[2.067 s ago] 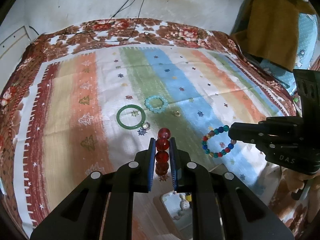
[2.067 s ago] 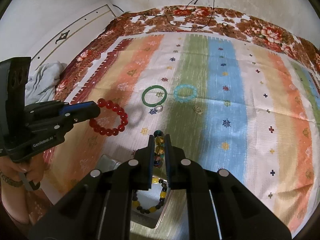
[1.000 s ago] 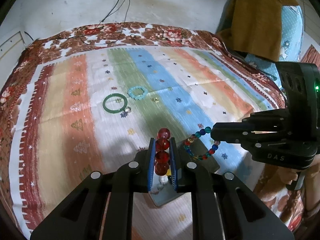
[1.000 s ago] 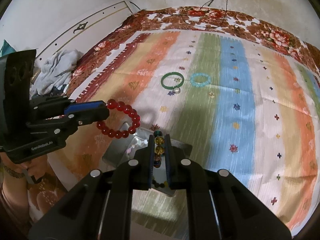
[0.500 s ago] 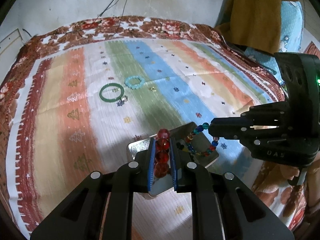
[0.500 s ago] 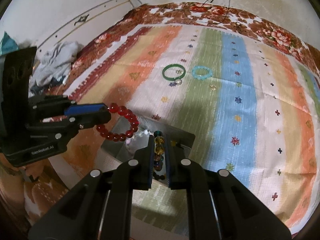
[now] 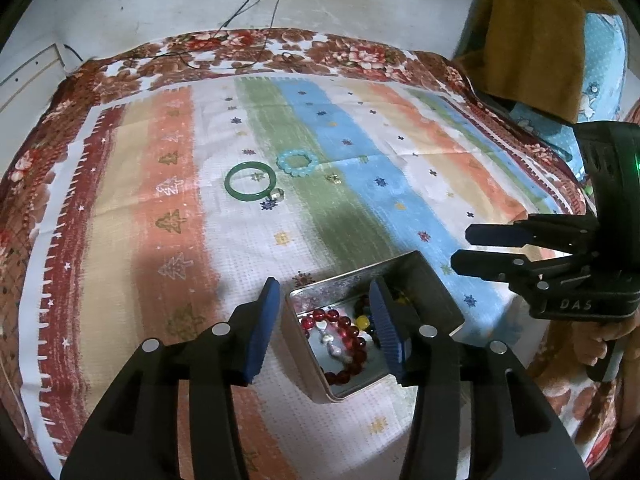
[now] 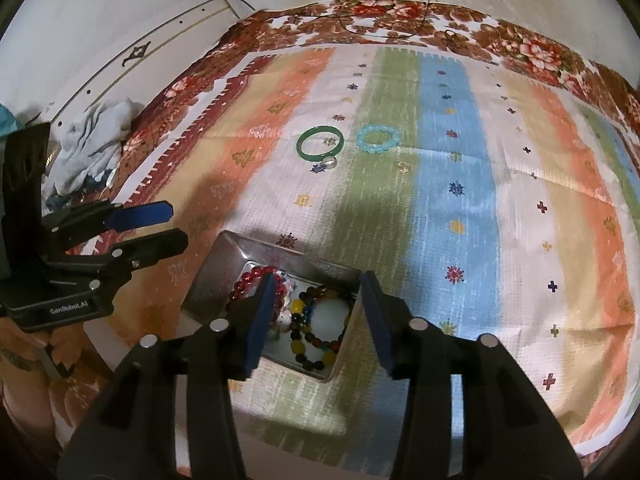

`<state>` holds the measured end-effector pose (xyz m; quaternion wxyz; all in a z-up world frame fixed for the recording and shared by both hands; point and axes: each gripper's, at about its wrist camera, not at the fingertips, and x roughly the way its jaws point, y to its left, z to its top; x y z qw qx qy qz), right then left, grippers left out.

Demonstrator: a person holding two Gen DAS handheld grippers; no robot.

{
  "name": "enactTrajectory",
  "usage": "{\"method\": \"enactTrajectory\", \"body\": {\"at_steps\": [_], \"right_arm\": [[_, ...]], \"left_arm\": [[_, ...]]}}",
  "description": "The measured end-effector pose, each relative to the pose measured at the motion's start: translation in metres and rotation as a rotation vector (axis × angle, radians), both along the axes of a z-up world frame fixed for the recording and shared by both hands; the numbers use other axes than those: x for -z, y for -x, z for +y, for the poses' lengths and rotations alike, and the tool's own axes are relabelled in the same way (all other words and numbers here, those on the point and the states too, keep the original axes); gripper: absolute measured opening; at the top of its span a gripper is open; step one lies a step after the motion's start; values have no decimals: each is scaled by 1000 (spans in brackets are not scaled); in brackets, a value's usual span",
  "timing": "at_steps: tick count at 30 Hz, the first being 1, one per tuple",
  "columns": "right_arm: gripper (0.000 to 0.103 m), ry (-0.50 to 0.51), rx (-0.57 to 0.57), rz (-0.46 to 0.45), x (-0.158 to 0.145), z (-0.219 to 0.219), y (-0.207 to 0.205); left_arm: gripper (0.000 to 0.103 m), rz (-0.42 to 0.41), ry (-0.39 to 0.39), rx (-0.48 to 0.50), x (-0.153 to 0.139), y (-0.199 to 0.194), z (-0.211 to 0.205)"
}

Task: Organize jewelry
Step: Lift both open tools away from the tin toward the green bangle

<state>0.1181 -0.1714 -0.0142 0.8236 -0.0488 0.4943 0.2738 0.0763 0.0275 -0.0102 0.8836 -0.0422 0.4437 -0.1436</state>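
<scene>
Your left tool (image 7: pixel 324 320) and right tool (image 8: pixel 316 312) hover released over the tin (image 7: pixel 420 280), where the red bracelet (image 7: pixel 352 328) and multicolored bracelet (image 8: pixel 304 344) lie. Labels read "DAS" and "GenRobot.AI".

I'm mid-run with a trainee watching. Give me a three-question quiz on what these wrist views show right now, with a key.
1. True or false: the red bead bracelet lies inside the metal tin.
2. Which piece lies on the bedspread touching the small ring? A) green bangle B) light blue bead bracelet C) multicolour bead bracelet
3. Fill in: the left gripper and the right gripper both have their fingers ____.

Key
1. True.
2. A. The light blue bracelet lies apart, and the multicolour one is in the tin.
3. Open, and holding nothing.
</scene>
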Motion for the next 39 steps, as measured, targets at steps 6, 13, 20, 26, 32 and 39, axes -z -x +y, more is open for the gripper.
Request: {"method": "enactTrajectory", "body": {"at_steps": [6,13,20,26,32,39], "right_arm": [[53,-54,57,30,1,-11,-14],[65,-67,111,37,4,-15,-32],[68,26,168,-53,3,-9,-52],[70,24,201,-77,6,-13,-63],[70,6,197,-79,7,-9,-79],[70,12,212,-67,13,-5,-100]], "left_arm": [[51,16,-14,-41,5,-8,9],[58,16,-21,-103,8,-25,19],[58,60,-46,-151,24,-51,22],[58,48,-89,-150,22,-59,18],[61,34,-103,-133,19,-66,12],[61,60,-110,-159,25,-89,22]]}}
